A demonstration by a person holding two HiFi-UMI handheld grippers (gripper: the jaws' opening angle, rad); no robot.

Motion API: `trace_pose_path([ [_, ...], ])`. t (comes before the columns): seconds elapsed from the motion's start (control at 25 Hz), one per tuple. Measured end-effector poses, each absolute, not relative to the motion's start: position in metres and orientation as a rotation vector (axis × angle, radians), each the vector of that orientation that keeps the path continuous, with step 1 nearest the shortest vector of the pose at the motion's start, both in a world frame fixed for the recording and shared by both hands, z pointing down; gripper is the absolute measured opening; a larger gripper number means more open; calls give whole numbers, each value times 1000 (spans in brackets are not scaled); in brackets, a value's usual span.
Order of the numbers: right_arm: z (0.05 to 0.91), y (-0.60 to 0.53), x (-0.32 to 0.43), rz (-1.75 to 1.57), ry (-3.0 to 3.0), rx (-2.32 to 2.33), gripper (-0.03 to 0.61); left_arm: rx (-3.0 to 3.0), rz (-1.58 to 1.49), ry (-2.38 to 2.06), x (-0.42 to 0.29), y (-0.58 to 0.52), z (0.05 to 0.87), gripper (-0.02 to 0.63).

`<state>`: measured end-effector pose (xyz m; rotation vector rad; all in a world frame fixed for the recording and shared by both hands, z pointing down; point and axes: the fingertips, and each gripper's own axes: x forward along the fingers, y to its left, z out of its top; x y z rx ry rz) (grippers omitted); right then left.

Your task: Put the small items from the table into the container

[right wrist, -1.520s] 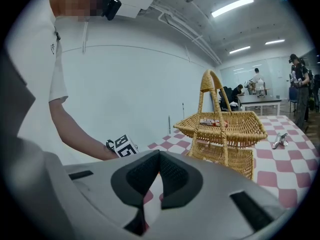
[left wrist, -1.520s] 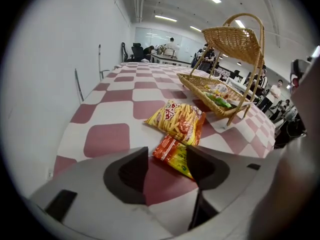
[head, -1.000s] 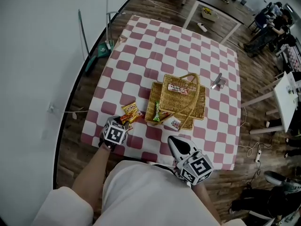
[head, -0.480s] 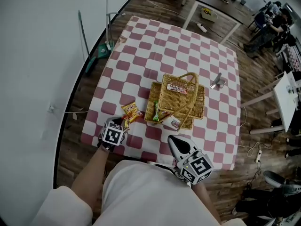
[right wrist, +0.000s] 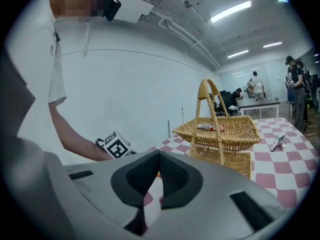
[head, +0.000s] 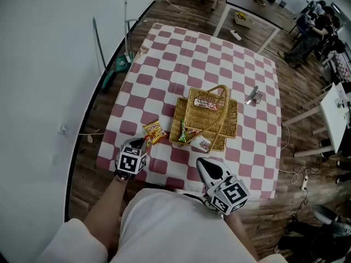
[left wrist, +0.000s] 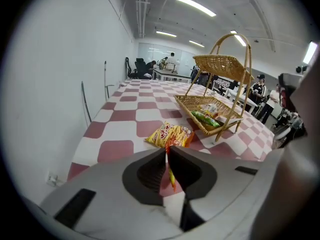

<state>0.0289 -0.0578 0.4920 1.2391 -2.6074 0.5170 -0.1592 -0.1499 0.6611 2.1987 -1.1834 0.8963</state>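
A two-tier wicker basket [head: 230, 126] [left wrist: 226, 65] [right wrist: 235, 129] with a handle stands mid-table on the red-and-white checked cloth. It holds a green packet [head: 182, 131], a white packet [head: 203, 143] and a red-and-white bar [head: 207, 104]. A yellow snack packet [head: 154, 130] [left wrist: 169, 134] lies left of the basket. My left gripper [head: 141, 143] [left wrist: 166, 151] is near the table's front left, shut on a thin orange-red packet [left wrist: 171, 171] just above the cloth. At the front edge my right gripper [head: 204, 162] [right wrist: 159, 154] stays level and shut, holding nothing.
A small metal clip [head: 253, 96] [right wrist: 277, 143] lies right of the basket. The table's front edge is close to my body, and a white wall [head: 44, 64] runs along the left. Other tables and people are far behind.
My left gripper's jaws have shut on the thin orange-red packet beside the yellow one and risen a little with it. The right gripper has not moved.
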Motion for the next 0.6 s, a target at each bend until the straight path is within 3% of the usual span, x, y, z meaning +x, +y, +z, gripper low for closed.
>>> trace_pose_path([
  [0.6, 482, -44, 48, 503, -2615, 1305, 0, 2357, 742, -1211, -131, -160, 583, 41],
])
